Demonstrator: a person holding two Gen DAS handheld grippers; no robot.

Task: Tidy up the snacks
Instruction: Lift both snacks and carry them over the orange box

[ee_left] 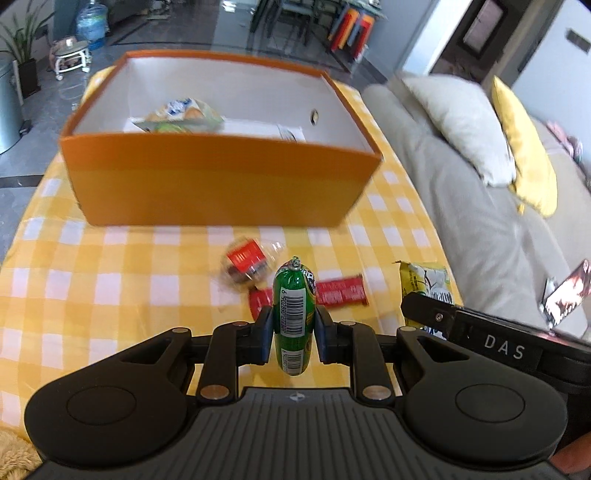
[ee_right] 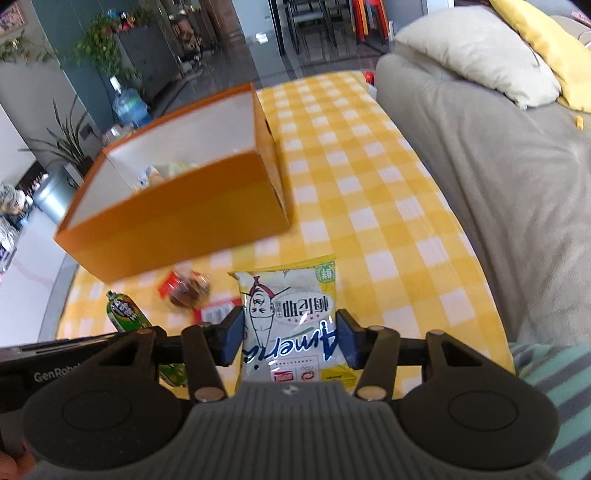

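My left gripper point(ee_left: 293, 325) is shut on a green sausage-shaped snack point(ee_left: 294, 314), held above the yellow checked tablecloth point(ee_left: 110, 266). My right gripper point(ee_right: 290, 336) is shut on a yellow-and-white snack bag point(ee_right: 291, 325), also lifted. An orange box point(ee_left: 218, 181) with a white inside stands beyond both; it holds a snack bag point(ee_left: 184, 112) and white packets. A clear-wrapped snack with a red label point(ee_left: 247, 264) and a red flat packet point(ee_left: 341, 291) lie on the cloth in front of the box. The box point(ee_right: 177, 218) and the green snack point(ee_right: 127, 314) also show in the right wrist view.
A grey sofa point(ee_left: 480, 206) with a cream cushion point(ee_left: 458, 122) and a yellow cushion point(ee_left: 524, 147) runs along the table's right side. Beyond the table are a water jug point(ee_left: 92, 24), plants and chairs.
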